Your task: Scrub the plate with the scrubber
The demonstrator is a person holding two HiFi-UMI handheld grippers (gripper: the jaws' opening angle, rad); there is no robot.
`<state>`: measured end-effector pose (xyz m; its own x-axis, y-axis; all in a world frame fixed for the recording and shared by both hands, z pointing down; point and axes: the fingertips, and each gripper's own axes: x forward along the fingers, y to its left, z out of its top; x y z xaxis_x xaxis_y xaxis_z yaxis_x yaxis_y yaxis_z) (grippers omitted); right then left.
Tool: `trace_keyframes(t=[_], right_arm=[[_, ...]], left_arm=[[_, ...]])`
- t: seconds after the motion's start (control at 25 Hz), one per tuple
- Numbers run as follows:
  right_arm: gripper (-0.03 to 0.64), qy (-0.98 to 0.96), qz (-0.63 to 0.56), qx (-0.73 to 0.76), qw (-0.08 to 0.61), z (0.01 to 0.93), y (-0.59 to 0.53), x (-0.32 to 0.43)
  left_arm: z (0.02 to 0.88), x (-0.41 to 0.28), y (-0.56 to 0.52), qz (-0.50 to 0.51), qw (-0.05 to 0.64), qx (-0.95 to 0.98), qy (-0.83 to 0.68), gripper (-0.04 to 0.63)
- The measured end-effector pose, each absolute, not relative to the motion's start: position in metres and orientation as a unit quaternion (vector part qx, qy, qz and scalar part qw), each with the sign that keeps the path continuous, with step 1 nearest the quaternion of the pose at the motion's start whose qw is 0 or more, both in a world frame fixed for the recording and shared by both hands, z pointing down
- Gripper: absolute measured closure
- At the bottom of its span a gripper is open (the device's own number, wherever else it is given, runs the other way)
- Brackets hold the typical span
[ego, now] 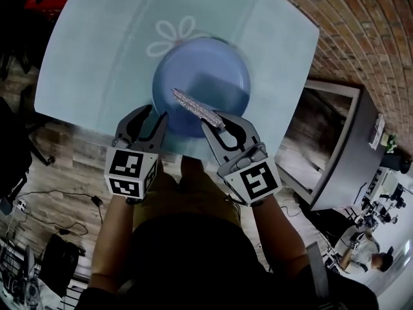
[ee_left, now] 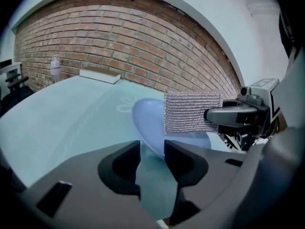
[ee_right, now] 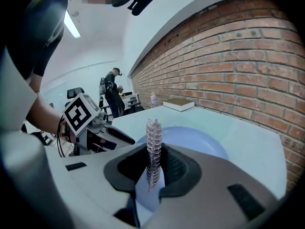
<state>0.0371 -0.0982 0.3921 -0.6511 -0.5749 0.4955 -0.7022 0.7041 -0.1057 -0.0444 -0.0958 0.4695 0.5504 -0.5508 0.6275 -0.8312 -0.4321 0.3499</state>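
Now right hand-held gripper (ego: 218,125) pinches scrubber (ego: 192,107) (silvery) over plate (ego: 222,70).

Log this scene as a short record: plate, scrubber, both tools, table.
plate: round blue plate, lying on the pale blue table
scrubber: flat silver mesh scrubber, held on edge over the plate; contact cannot be told
right: right tool shut on the scrubber
left: left tool jaws apart, gripping nothing, at the plate's near rim
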Motion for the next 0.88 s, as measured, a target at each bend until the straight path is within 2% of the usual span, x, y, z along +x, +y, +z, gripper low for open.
trace_keyframes(t=[0.36,0.64,0.88], right_arm=[[0.52,-0.897,0.217,0.288,0.255,0.428,-0.093,0.014],[0.52,-0.908,0.145,0.296,0.257,0.428,-0.118,0.001],[0.52,-0.892,0.144,0.337,0.264,0.429,-0.144,0.001]], left_arm=[[0.474,-0.042,-0.101,0.192,0.354,0.801,-0.444,0.462],[0.477,-0.043,-0.103,0.186,0.357,0.793,-0.458,0.469],[0.476,-0.044,-0.104,0.187,0.358,0.794,-0.454,0.469]])
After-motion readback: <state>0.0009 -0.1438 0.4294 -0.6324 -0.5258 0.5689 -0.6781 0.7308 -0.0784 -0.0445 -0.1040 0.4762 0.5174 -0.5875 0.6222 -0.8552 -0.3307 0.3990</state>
